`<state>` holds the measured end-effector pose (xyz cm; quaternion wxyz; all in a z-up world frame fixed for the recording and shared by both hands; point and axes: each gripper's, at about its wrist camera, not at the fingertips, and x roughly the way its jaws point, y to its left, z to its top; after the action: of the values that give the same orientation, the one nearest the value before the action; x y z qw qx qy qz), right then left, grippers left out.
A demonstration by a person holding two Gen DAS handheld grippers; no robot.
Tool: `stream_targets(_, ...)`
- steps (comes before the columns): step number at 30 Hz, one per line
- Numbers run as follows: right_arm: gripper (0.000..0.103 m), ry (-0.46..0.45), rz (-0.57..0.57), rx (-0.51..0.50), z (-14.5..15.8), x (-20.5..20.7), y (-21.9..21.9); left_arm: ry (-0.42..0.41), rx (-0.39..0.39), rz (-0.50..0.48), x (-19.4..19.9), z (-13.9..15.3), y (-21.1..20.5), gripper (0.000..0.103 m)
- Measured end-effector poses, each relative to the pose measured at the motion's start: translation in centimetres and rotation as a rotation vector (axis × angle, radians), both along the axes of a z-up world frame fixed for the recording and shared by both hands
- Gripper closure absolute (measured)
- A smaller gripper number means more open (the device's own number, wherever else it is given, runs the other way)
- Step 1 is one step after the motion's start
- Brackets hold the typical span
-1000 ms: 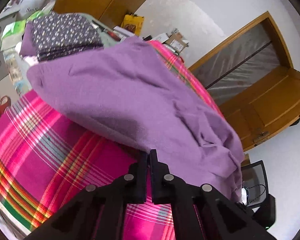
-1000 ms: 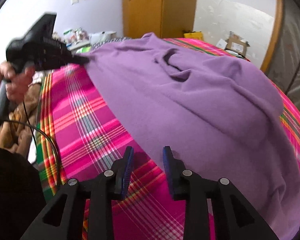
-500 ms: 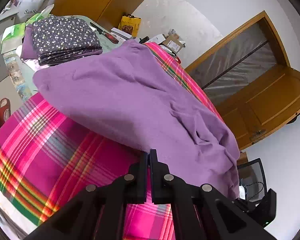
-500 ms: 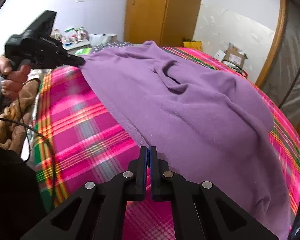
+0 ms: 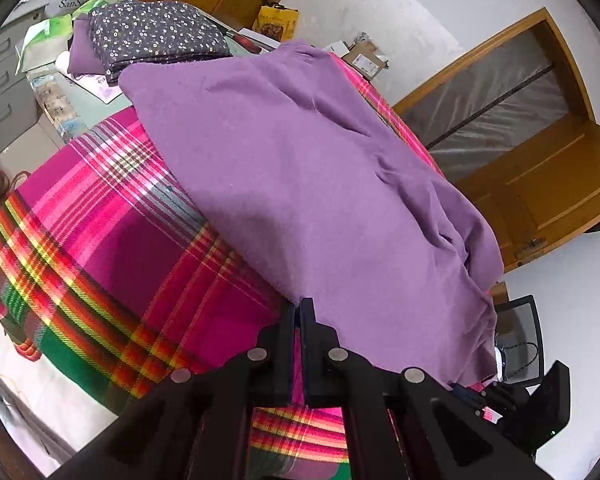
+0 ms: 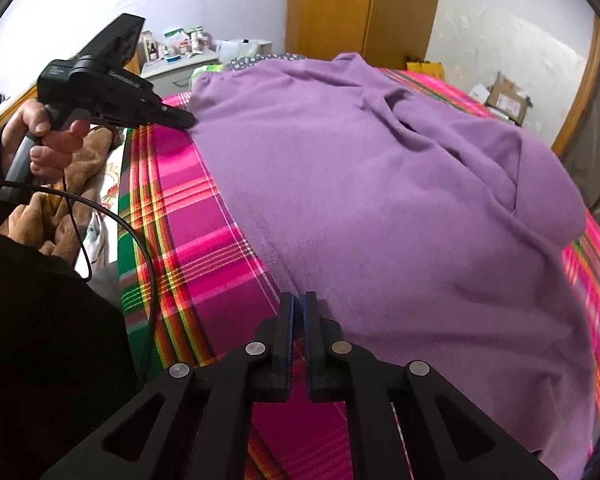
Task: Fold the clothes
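A large purple garment (image 6: 380,208) lies spread over a bed covered with a pink plaid blanket (image 6: 204,240), taking up most of the middle and the right side, with some creases and a raised fold toward its far right. The left gripper (image 5: 300,308) has its jaws pressed together on the garment's near edge, and in the right wrist view it is seen at the far left corner of the cloth, held by the person's hand (image 6: 48,140). The right gripper (image 6: 299,304) sits at the near edge of the garment; its jaws are opening slightly from a tight pinch but stand very narrow, and the hem appears to be caught between them, though the contact is hard to read exactly. Judged from how the cloth lies, the fold of this piece is only beginning: both near corners seem gripped, yet the garment is one open layer, not doubled over. What is left is to carry that edge across to the far side, smooth it, and fold again. On the far left, a folded dark floral garment (image 5: 156,36) on a purple one suggests other pieces are already finished.
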<state>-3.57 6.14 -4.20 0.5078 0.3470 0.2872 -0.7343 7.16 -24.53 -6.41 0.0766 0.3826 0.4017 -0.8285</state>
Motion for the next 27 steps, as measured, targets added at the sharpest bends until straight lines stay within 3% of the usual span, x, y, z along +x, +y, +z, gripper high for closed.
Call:
stream_targets(4, 0.079, -0.005, -0.009, -0.028, 0.4, -0.1, 0.2, 0.011, -0.077, 0.048, 0.9, 1.3, -1.5, 0.1)
stream_targets(6, 0.078, -0.013, -0.022, -0.05, 0.7, -0.3, 0.3, 0.016, -0.108, 0.103, 1.3, 1.8, -2.9, 0.1)
stream_targets(10, 0.076, -0.026, -0.066, -0.094, 1.3, -1.2, 0.4, 0.001, -0.178, 0.231, 1.7, 2.3, -6.7, 0.089)
stream_targets(13, 0.076, -0.032, -0.099, -0.112, 1.5, -1.8, 0.4, 0.0, -0.17, 0.267, 1.2, 1.9, -9.0, 0.081)
stream_targets(19, 0.076, -0.04, -0.143, -0.108, 1.3, -2.5, 0.3, -0.008, -0.143, 0.286, -0.2, 0.9, -11.4, 0.077)
stream_targets(26, 0.076, -0.043, -0.161, -0.099, 1.1, -3.0, 0.0, 0.022, -0.114, 0.275, -1.1, 0.8, -11.5, 0.076)
stream_targets(27, 0.076, -0.042, -0.165, -0.098, 1.1, -3.1, -0.1, 0.031, -0.119, 0.281, -1.1, 0.8, -11.5, 0.083)
